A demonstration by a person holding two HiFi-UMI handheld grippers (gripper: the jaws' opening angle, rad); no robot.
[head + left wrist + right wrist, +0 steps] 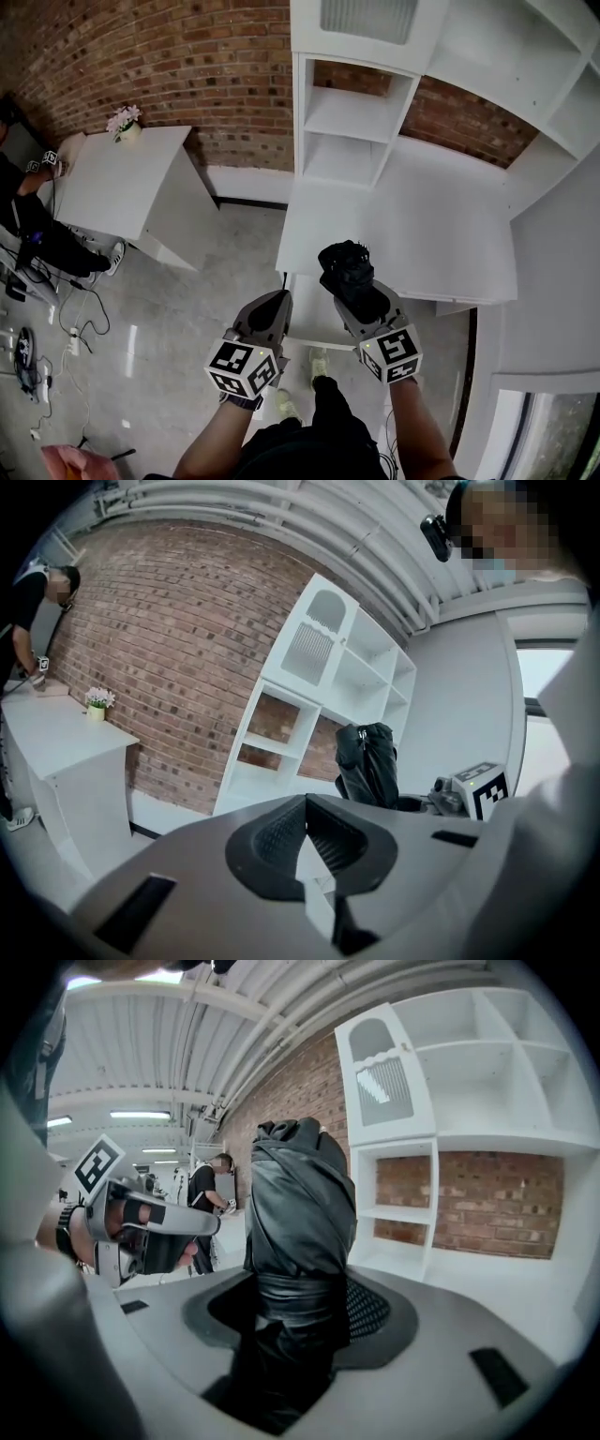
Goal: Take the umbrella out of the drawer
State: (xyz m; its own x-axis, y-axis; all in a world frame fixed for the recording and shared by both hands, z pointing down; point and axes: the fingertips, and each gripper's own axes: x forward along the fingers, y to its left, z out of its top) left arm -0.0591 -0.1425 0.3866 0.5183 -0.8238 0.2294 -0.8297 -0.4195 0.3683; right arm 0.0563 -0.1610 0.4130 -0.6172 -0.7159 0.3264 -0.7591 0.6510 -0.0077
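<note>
Red brick wall (187, 66) at back. White open shelf unit (352, 127) against it, at rear of white desktop (412, 225). Left: white cabinet (122, 187), potted flowers (125, 122) on far corner. Person in dark clothing (37, 234) at cabinet's left edge, hand on top. Cables (80, 328) on grey floor (187, 300).

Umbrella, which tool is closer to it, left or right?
Right. The right tool grips the umbrella between its jaws; the left tool, shut and empty, is beside it, not touching it.
</note>
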